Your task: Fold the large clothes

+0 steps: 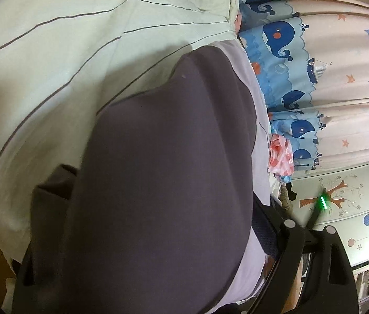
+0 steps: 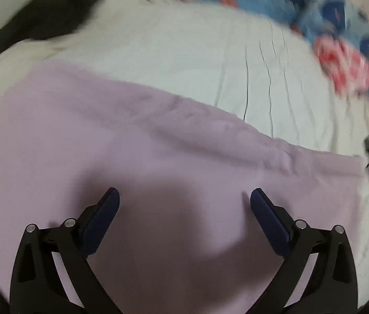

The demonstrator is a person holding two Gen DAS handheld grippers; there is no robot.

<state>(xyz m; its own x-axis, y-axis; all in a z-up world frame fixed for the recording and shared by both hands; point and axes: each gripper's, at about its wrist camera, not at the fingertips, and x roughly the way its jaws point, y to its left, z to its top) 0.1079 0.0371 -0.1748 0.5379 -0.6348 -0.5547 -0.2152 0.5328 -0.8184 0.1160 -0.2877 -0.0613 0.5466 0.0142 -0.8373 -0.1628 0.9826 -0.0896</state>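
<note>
Since the lilac garment (image 2: 158,157) lies spread on the striped sheet (image 2: 210,65) straight under the right gripper (image 2: 184,198), long axis running left-right, that hand's nearer; its jaws are wide apart, holding nothing. The left gripper (image 1: 236,235) is smothered in draped cloth, so I can't tell its state. A pink-red bundle (image 2: 346,65) sits off to the far right.

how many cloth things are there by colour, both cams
lilac garment: 1
pale green striped sheet: 1
black cloth: 1
whale-print curtain: 1
red-and-white bundle: 1
total: 5
</note>
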